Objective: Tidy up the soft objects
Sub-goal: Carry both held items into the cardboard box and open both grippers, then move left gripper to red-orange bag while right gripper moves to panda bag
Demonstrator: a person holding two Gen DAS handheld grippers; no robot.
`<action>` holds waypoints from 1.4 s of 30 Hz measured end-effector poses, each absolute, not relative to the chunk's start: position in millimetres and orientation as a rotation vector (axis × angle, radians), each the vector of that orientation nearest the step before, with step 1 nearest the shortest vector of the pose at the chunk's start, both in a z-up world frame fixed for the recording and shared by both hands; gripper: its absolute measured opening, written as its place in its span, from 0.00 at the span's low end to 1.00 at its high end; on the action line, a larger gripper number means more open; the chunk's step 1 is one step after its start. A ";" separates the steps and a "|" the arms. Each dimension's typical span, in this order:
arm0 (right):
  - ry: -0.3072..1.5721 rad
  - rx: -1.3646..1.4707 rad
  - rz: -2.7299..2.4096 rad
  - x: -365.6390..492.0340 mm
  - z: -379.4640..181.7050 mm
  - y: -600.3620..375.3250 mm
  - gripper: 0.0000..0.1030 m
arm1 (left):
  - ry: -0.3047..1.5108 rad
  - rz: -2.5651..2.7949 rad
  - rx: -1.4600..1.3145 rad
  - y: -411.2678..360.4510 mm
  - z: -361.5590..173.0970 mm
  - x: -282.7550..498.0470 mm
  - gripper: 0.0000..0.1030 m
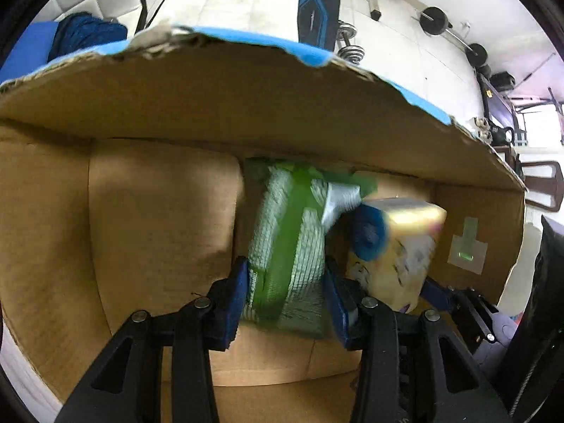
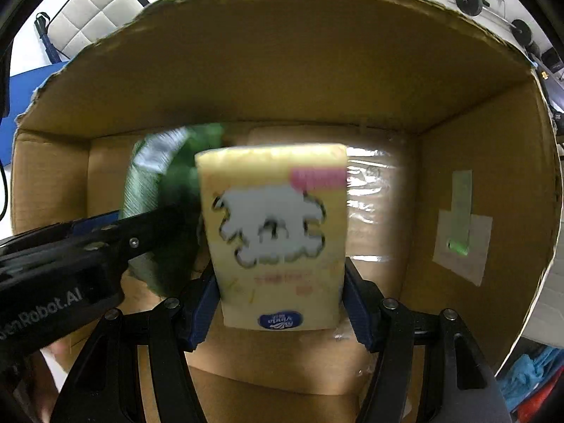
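My left gripper (image 1: 286, 294) is shut on a green and white soft pack (image 1: 287, 243) and holds it inside an open cardboard box (image 1: 158, 211). My right gripper (image 2: 278, 305) is shut on a yellow tissue pack (image 2: 275, 232) and holds it inside the same box (image 2: 387, 88). In the left wrist view the yellow pack (image 1: 402, 246) hangs just right of the green pack, with the right gripper's fingers (image 1: 440, 292) below it. In the right wrist view the green pack (image 2: 151, 183) shows behind the left gripper's arm (image 2: 70, 257). Both packs are blurred.
The box has torn blue-edged walls (image 1: 246, 40) and a taped paper patch on its right wall (image 2: 461, 232). Beyond it are a white padded seat (image 2: 88, 21), dumbbells and weights (image 1: 437, 21) on a white floor. Blue cloth (image 1: 84, 33) lies beyond the box's left rim.
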State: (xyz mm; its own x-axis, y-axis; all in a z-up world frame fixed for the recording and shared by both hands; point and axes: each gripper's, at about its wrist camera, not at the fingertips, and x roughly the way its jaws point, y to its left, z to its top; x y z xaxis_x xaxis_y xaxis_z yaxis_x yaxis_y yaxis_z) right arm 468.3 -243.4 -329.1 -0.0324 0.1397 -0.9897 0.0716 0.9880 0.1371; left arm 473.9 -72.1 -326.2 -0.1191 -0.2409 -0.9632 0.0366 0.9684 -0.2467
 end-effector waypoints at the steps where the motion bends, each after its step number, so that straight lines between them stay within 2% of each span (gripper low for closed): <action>1: 1.604 0.157 0.051 464.8 -326.4 -242.2 0.65 | 1.673 -0.235 -0.159 -71.9 -324.8 473.9 0.40; 3: 1.611 0.150 0.050 463.3 -324.9 -241.3 0.65 | 1.656 -0.215 -0.124 -72.9 -320.7 474.5 0.47; 5: 1.618 0.158 0.050 464.7 -323.6 -240.1 0.73 | 1.629 -0.210 -0.089 -73.0 -314.5 473.8 0.60; 9: 1.612 0.167 0.047 460.3 -313.3 -238.7 0.75 | 1.586 -0.191 -0.052 -69.9 -299.3 467.1 0.73; 11: 1.611 0.160 0.048 453.6 -306.4 -233.6 0.81 | 1.566 -0.184 -0.033 -66.3 -291.0 462.1 0.86; 13: 1.612 0.148 0.054 445.2 -297.4 -225.2 0.86 | 1.536 -0.167 -0.014 -59.7 -281.9 454.8 0.95; 14: 1.611 0.145 0.049 443.5 -290.1 -221.5 0.94 | 1.524 -0.162 -0.006 -56.5 -278.2 452.6 0.98; 16: 1.598 0.144 0.043 435.1 -281.1 -216.9 1.00 | 1.494 -0.154 0.004 -49.0 -270.1 445.5 0.99; 26: 1.486 0.119 -0.020 371.6 -229.2 -216.1 1.00 | 1.364 -0.127 0.051 -22.9 -215.0 386.5 0.99; 42: 1.313 0.104 -0.015 268.8 -125.3 -211.1 1.00 | 1.181 -0.137 0.077 -21.4 -128.8 279.4 0.99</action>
State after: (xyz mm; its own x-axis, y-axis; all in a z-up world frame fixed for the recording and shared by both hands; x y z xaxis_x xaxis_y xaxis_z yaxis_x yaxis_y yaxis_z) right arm 268.8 -211.1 -125.3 0.2557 0.0477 -0.9656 0.0704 0.9952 0.0678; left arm 279.4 -21.4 -128.8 0.3729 -0.0662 -0.9255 0.1474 0.9890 -0.0114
